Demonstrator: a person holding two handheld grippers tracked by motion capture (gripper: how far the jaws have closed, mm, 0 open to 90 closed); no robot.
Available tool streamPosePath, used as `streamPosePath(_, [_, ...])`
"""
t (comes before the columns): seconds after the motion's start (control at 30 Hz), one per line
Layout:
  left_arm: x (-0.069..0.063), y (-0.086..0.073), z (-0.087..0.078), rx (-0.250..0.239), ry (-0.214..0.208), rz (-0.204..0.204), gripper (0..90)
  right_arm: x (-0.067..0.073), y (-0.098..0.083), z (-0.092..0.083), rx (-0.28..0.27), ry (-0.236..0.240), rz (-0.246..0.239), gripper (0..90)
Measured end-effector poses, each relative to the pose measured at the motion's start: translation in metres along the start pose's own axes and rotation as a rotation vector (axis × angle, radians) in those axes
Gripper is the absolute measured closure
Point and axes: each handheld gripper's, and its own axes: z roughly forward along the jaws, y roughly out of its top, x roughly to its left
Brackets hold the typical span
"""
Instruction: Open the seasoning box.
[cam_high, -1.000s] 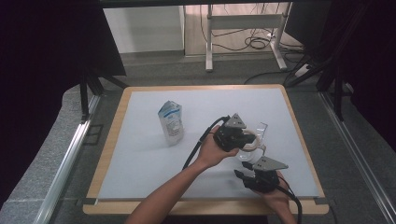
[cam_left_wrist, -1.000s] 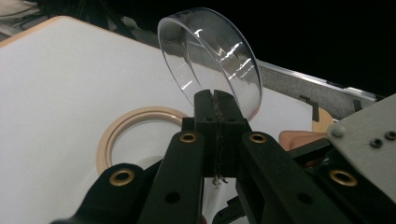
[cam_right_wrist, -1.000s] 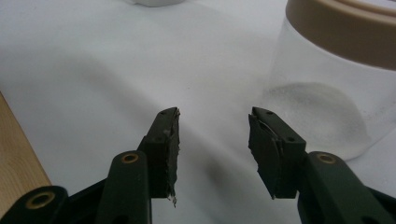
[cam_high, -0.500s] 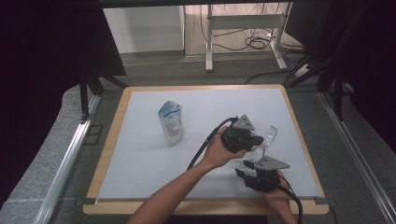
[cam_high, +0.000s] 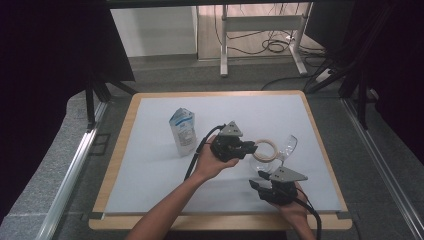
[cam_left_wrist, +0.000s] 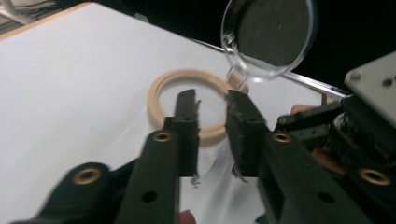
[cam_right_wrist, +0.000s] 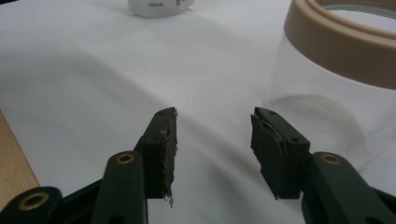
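Backing off toward nine o'clock, the left gripper (cam_high: 248, 148) has just let its jaws part, and nothing sits between the pads. At ten o'clock of it stands the milk carton (cam_high: 183, 131), upright, print too small to read. At three o'clock, the clear jar (cam_high: 267, 160) stands upright on the white mat (cam_high: 150, 165), beige rim (cam_left_wrist: 187, 105) up, hinged lid (cam_left_wrist: 268, 35) flipped open behind. Right gripper (cam_right_wrist: 212, 149) hovers at the jar's six o'clock, jaws apart, empty.
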Motion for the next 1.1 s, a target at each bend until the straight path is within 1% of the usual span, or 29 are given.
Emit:
streamPosePath(0.07, [0.002,-0.006,-0.006,-0.002,0.018,-0.005,68.3,0.000,0.000,0.001,-0.004,0.000,-0.010,50.4])
streamPosePath(0.13, [0.004,-0.015,-0.016,-0.020,0.024,-0.032,61.1,0.001,0.001,0.002,-0.003,0.001,-0.004,50.2])
streamPosePath(0.2, [0.004,-0.022,-0.022,-0.019,0.032,-0.044,54.3,0.001,0.001,0.003,-0.006,0.006,0.001,49.8])
streamPosePath(0.33, [0.004,-0.041,-0.036,-0.022,0.076,-0.050,47.1,0.003,0.003,0.005,-0.011,0.014,0.003,47.6])
streamPosePath(0.37, [0.004,-0.046,-0.039,-0.021,0.081,-0.056,45.5,0.004,0.004,0.006,-0.013,0.014,-0.002,47.0])
streamPosePath(0.47, [0.006,-0.062,-0.051,-0.034,0.082,-0.086,42.1,0.008,0.006,0.009,-0.019,0.019,-0.008,46.2])
streamPosePath(0.5, [0.007,-0.066,-0.054,-0.033,0.083,-0.089,40.8,0.009,0.007,0.009,-0.020,0.018,-0.010,46.0])
streamPosePath(0.6, [0.009,-0.083,-0.066,-0.044,0.087,-0.126,38.7,0.011,0.009,0.013,-0.028,0.020,-0.014,45.2])
streamPosePath(0.67, [0.010,-0.092,-0.072,-0.042,0.092,-0.133,37.5,0.014,0.011,0.016,-0.033,0.023,-0.016,44.9])
streamPosePath(0.73, [0.010,-0.101,-0.078,-0.036,0.107,-0.142,36.1,0.016,0.014,0.018,-0.037,0.025,-0.025,44.2])
streamPosePath(0.83, [0.014,-0.111,-0.085,-0.029,0.122,-0.160,34.7,0.019,0.016,0.023,-0.041,0.029,-0.024,43.0])
streamPosePath(0.93, [0.017,-0.119,-0.094,-0.037,0.138,-0.181,33.5,0.020,0.019,0.028,-0.049,0.030,-0.022,41.5])
streamPosePath(1.0, [0.017,-0.123,-0.100,-0.036,0.161,-0.175,33.2,0.022,0.022,0.031,-0.053,0.036,-0.021,40.8])
streamPosePath(1.03, [0.017,-0.125,-0.103,-0.034,0.180,-0.168,33.1,0.023,0.023,0.032,-0.060,0.037,-0.022,40.7])
streamPosePath(1.1, [0.018,-0.127,-0.106,-0.033,0.201,-0.165,33.0,0.025,0.026,0.035,-0.064,0.038,-0.021,40.7])
